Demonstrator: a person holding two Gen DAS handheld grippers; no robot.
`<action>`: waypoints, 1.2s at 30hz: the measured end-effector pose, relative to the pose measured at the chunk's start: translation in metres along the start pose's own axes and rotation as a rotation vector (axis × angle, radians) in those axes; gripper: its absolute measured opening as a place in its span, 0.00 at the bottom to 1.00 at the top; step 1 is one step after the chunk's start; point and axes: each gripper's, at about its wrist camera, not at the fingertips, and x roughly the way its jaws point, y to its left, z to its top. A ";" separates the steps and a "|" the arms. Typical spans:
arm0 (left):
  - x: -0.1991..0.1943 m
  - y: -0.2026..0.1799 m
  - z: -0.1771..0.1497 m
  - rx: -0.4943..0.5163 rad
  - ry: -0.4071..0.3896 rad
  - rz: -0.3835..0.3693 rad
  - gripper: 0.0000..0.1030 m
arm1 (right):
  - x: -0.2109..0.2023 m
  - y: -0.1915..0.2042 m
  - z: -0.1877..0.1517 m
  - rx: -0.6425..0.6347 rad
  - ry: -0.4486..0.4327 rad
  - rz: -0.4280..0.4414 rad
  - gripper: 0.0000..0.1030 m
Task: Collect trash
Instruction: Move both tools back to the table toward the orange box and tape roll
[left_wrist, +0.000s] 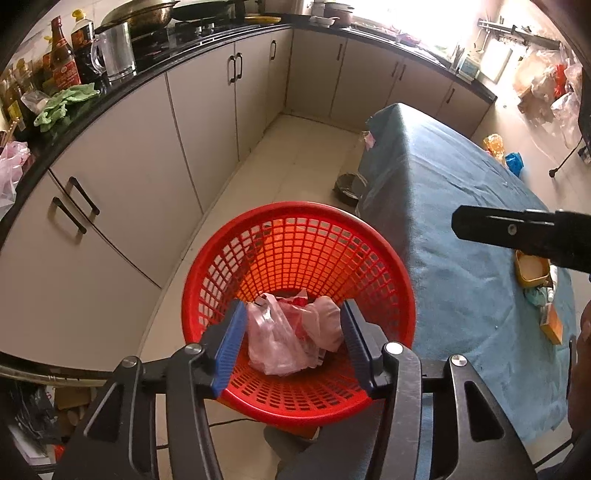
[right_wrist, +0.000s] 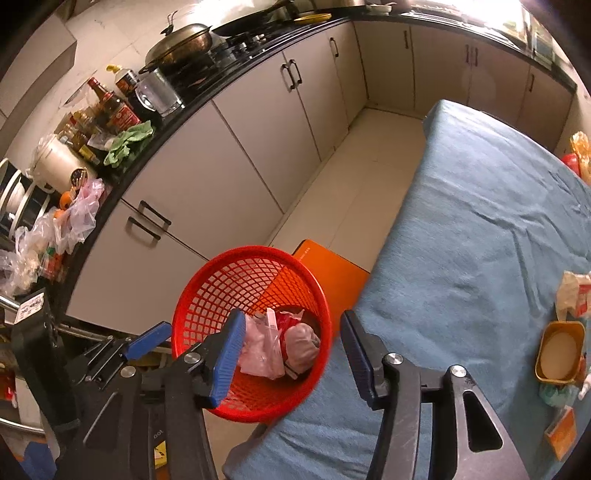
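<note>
A red mesh basket (left_wrist: 295, 236) stands on the floor beside the blue-covered table (left_wrist: 461, 206). Crumpled pink plastic bags (left_wrist: 291, 336) lie inside it. My left gripper (left_wrist: 293, 332) is open and empty, directly above the basket. My right gripper (right_wrist: 291, 343) is open and empty, above the basket's right rim (right_wrist: 255, 258) and the table edge; its finger shows in the left wrist view (left_wrist: 517, 236). A yellow tub (right_wrist: 559, 350), crumpled wrappers (right_wrist: 574, 291) and an orange box (right_wrist: 561, 432) lie on the table at the right.
Grey cabinets (left_wrist: 147, 155) under a black counter (left_wrist: 207, 48) run along the left and back, loaded with bottles, pots and a green cloth (left_wrist: 62, 103). An orange stool (right_wrist: 332, 273) stands behind the basket. A dark bin (left_wrist: 349, 186) sits on the floor by the table's far end.
</note>
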 end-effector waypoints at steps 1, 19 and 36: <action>-0.001 -0.002 -0.001 0.004 -0.002 -0.003 0.50 | -0.002 -0.003 -0.003 0.007 0.001 0.001 0.56; -0.011 -0.112 -0.014 0.245 0.015 -0.091 0.52 | -0.086 -0.172 -0.094 0.356 -0.068 -0.121 0.55; -0.021 -0.210 -0.033 0.472 0.036 -0.144 0.56 | -0.126 -0.346 -0.175 0.580 -0.043 -0.255 0.66</action>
